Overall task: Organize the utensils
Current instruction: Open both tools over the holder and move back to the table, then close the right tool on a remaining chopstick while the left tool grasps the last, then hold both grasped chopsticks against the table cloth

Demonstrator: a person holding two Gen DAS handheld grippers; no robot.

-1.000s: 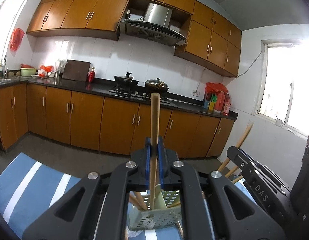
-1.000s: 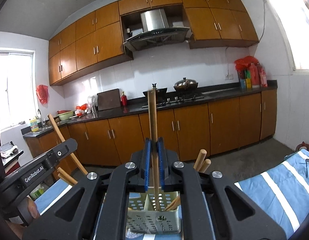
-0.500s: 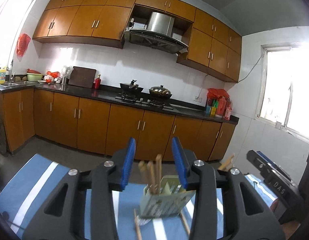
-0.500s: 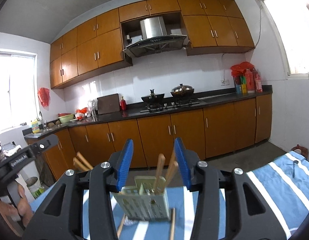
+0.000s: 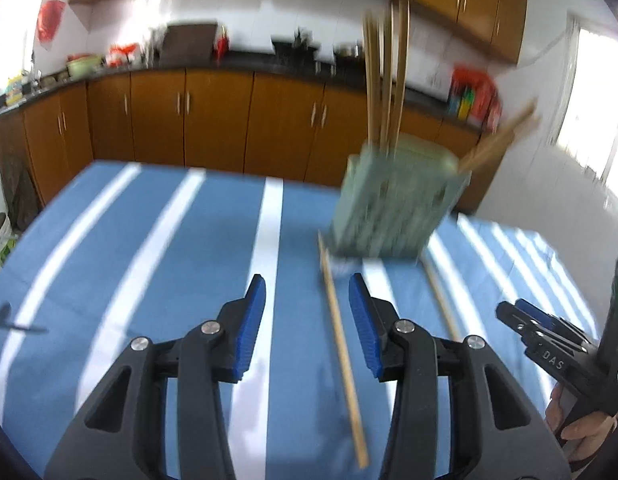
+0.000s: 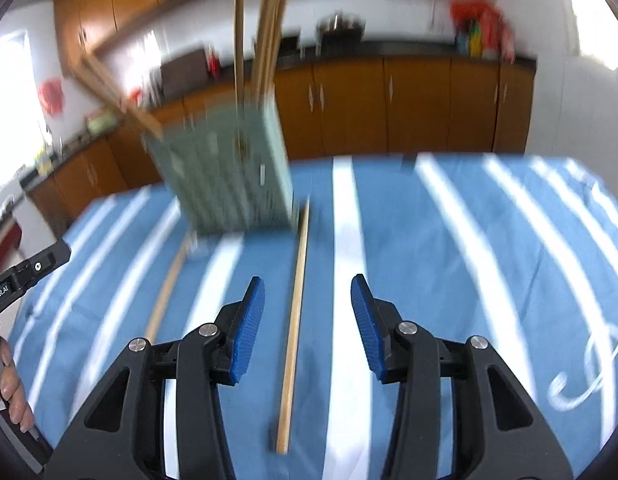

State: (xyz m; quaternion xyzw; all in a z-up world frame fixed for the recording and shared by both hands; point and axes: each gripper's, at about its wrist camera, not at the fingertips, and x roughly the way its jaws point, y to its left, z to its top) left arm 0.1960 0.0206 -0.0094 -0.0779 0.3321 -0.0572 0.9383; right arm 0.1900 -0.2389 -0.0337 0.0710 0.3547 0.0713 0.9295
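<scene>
A pale green perforated utensil holder stands on the blue striped tablecloth and holds several wooden chopsticks upright. It also shows in the right wrist view. My left gripper is open and empty above a loose chopstick lying on the cloth. A second loose chopstick lies to its right. My right gripper is open and empty above a loose chopstick. Another chopstick lies to its left. Both views are blurred.
Brown kitchen cabinets and a dark counter run along the far wall. A small dark object lies on the cloth at the left. The right gripper's body shows at the left view's right edge.
Both grippers let go of their chopsticks into the holder, opened, then pulled back and tilted down toward the loose chopsticks on the cloth.
</scene>
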